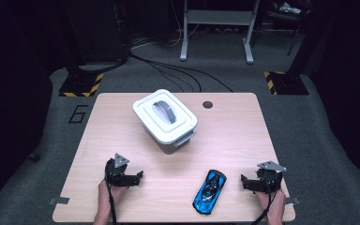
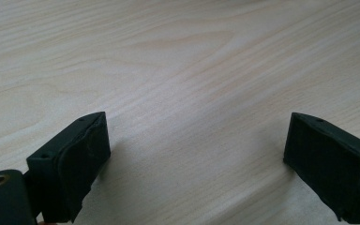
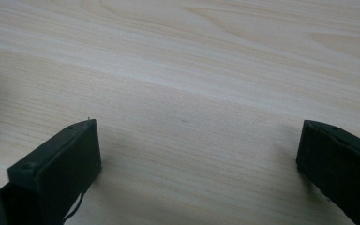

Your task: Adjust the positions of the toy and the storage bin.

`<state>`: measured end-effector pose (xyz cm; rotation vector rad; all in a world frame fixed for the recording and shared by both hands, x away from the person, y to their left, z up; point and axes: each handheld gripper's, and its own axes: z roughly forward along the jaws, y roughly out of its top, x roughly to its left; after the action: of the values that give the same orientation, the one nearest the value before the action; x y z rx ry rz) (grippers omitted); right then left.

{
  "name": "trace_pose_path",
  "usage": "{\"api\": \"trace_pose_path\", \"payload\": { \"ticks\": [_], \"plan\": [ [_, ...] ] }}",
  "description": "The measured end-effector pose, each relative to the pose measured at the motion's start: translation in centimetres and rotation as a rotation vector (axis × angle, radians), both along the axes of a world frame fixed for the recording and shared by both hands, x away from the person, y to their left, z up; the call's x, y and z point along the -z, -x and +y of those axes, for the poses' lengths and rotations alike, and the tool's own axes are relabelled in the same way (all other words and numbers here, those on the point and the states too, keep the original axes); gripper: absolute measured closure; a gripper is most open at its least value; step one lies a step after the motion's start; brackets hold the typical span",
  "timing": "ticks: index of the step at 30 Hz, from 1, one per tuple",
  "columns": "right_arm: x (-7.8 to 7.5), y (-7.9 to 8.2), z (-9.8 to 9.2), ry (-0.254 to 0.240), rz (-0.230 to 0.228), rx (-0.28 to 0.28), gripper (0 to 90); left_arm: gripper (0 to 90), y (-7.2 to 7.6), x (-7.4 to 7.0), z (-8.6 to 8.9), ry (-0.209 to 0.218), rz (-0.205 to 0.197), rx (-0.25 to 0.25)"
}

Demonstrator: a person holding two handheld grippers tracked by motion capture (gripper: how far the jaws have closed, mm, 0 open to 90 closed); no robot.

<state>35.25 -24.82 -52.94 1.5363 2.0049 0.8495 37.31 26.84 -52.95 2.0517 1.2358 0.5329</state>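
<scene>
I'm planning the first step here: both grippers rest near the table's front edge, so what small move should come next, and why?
Probably ease the right gripper toward the blue toy car. Its fingers stand wide open with bare table between them, the car lies untouched just beside it, and the white lidded box sits farther back.

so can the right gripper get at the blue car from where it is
Probably yes. The right gripper rests with its jaws open and pointed toward the blue car, which lies beside it on the table with bare wood between them. The white box sits farther back, out of the way.
</scene>
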Motion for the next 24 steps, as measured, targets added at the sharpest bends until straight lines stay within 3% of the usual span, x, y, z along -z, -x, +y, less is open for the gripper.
{"api": "trace_pose_path", "payload": {
  "ticks": [7,8,11,19,21,24],
  "plan": [
    [-0.2,0.5,0.1,-0.012,-0.026,-0.037,0.0,7.4,0.0,0.0,0.0,0.0,0.0,0.0],
    [-0.3,1.0,0.2,-0.04,-0.038,-0.067,0.0,7.4,0.0,0.0,0.0,0.0,0.0,0.0],
    [-0.6,1.7,0.6,-0.047,-0.036,-0.084,0.0,7.4,0.0,0.0,0.0,0.002,0.0,-0.003],
    [-1.5,4.6,2.8,-0.047,-0.037,-0.211,0.0,7.4,0.0,0.0,0.0,0.0,0.0,0.0],
    [-1.6,5.3,3.6,-0.051,-0.054,-0.253,0.0,7.4,0.0,0.0,0.0,0.0,0.0,0.0],
    [-1.5,6.0,4.8,-0.039,-0.043,-0.319,0.0,7.4,0.0,0.0,0.0,0.001,0.0,0.0]
  ]
}}
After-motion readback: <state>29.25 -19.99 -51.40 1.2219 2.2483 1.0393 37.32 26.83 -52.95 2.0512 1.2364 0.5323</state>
